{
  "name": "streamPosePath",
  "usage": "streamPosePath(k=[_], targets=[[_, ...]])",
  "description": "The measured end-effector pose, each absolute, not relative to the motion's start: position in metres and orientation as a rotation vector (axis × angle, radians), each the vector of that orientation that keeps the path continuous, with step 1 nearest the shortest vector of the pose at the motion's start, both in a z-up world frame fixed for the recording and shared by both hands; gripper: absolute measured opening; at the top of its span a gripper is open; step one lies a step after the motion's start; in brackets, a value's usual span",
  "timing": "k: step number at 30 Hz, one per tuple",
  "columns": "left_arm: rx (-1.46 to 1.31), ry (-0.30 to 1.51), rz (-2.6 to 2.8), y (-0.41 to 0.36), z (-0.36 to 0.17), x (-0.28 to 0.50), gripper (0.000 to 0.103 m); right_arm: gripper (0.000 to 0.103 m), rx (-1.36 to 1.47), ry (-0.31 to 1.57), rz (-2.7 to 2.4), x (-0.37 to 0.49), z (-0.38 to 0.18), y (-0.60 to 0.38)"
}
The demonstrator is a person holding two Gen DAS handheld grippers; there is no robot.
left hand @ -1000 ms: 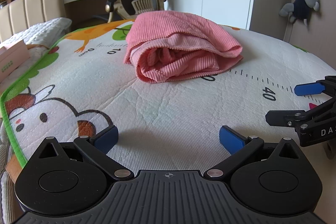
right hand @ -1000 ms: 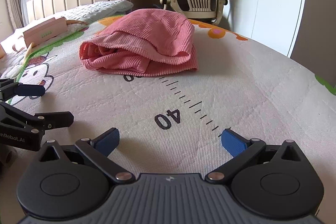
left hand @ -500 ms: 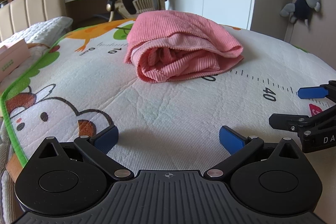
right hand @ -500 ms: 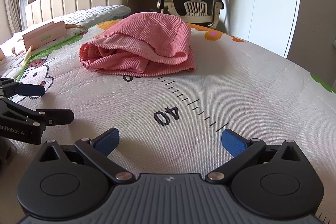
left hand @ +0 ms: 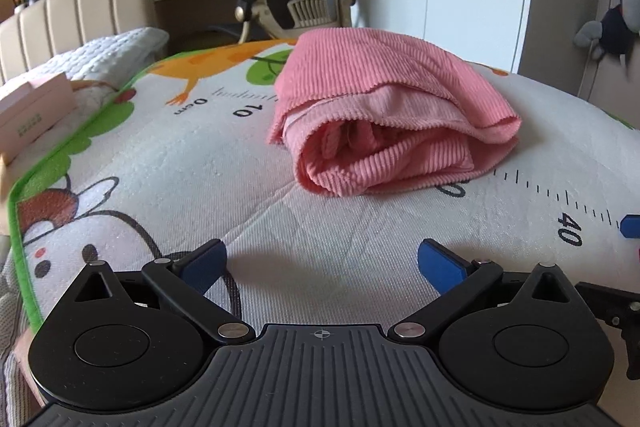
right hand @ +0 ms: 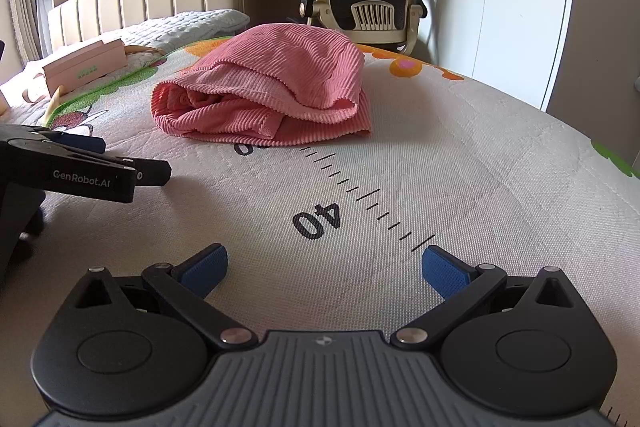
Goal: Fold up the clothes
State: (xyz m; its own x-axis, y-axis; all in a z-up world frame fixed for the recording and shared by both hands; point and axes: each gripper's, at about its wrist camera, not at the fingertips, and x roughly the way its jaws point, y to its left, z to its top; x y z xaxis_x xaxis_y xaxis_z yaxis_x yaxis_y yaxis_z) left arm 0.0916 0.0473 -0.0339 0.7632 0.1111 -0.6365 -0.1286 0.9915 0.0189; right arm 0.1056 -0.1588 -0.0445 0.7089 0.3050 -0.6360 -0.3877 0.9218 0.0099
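Pink garment (left hand: 384, 115) folded on mat — left gripper (left hand: 322, 261) low, fingers spread — right gripper (right hand: 324, 265) likewise.

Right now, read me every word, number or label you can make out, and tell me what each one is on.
"0cm" and "10": ruler print on the play mat.
"40": same ruler, near the right gripper.
"GenRobot.AI": side of the left gripper.
Green print on the pink box: too blurred to read.
Number under the pink garment: partly covered.

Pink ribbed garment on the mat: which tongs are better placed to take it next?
Left, marginally. The bundled pink ribbed garment sits nearly dead ahead of the open left tongs. From the open right tongs it lies ahead but off to the left. Neither touches it yet.
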Motion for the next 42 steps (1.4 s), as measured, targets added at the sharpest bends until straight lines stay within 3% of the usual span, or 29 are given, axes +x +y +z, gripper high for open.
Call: streamPosePath(k=[42], targets=[[-0.036,0.689,0.134,0.0473,-0.0337,0.0889,0.103,0.103,-0.13,0.682,0.385,0.1046,-0.0438,-0.1582]])
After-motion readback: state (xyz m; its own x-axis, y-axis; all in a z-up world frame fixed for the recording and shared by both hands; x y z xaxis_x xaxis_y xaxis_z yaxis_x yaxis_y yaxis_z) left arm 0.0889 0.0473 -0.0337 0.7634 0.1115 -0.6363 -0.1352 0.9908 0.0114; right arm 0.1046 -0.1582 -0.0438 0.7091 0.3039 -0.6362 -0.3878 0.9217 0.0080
